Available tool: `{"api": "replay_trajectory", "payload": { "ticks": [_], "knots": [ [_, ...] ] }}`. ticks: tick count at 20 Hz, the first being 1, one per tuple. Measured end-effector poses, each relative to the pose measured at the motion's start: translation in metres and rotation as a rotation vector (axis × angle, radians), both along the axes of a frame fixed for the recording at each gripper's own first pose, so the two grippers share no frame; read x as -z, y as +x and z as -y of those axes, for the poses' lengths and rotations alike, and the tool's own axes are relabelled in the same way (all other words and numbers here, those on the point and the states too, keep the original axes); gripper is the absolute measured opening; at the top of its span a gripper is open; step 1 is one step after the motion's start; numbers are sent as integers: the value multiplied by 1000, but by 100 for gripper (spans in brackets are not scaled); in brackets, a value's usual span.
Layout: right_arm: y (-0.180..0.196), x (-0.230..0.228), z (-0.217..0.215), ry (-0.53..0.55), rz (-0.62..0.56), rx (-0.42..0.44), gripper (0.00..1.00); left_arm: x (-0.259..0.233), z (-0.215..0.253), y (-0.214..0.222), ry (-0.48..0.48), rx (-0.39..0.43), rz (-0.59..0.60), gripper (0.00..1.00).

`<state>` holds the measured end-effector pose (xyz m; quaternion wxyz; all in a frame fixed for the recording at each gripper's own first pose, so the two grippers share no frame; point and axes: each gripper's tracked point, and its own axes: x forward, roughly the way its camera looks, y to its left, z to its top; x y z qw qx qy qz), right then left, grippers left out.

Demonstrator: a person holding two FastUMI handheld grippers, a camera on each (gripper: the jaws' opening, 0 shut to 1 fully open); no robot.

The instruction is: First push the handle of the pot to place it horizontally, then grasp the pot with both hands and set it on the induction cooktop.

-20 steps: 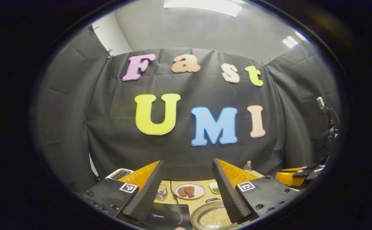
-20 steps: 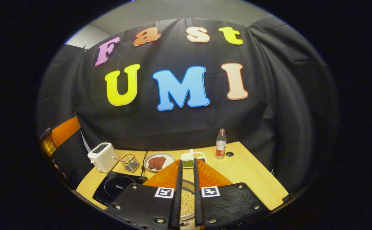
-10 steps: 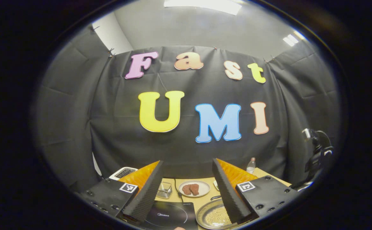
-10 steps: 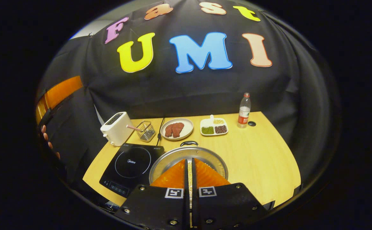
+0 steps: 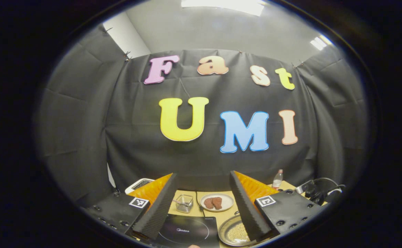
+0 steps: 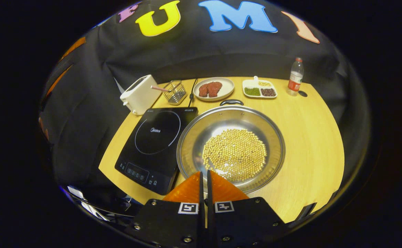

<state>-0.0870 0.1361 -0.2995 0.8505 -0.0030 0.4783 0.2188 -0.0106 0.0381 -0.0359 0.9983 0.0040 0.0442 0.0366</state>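
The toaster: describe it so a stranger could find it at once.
Start at the black cooktop on the left of the wooden table. Just beyond its far left corner, near the table's back edge, stands the toaster, with a small wire basket beside it. It is the one white boxy appliance, slots on top.

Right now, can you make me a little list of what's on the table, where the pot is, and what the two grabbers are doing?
pot: pot with yellow beans inside, on the table, right beside the cooktop
cooktop: induction cooktop, nothing on it
pot handle: handle at the far rim
left gripper: left gripper open, holding nothing
right gripper: right gripper shut, empty, over the pot's near rim
other things: toaster, plate of meat, bottle
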Motion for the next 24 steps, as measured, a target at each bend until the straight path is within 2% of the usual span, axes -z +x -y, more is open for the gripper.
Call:
{"api": "replay_trajectory", "payload": {
  "ticks": [4, 10, 11, 12, 16, 19, 20, 24],
  "knots": [
    [-23, 25, -11, 16, -118, -31, 3, 3, -3, -6, 3, -7, -9, 100],
    [-39, 54, -21, 7, -194, -50, 3, 10, -6, -10, 13, -5, -25, 100],
    [-39, 59, -20, -2, -201, -46, 3, 8, -6, -9, 14, -5, -27, 97],
    [-41, 64, -19, -5, -215, -42, 3, 9, -6, -8, 16, -5, -29, 100],
    [-35, 80, -9, -15, -223, 9, 3, 13, -9, -9, 24, -7, -36, 99],
    [-34, 82, -9, 30, -240, 45, 3, 14, -9, -6, 16, -13, -42, 95],
    [-34, 82, -9, 40, -246, 54, 1, 18, -9, -6, 13, -14, -44, 99],
    [-35, 89, -3, 54, -265, 76, 1, 20, -3, -2, 15, -7, -52, 100]
  ]
}}
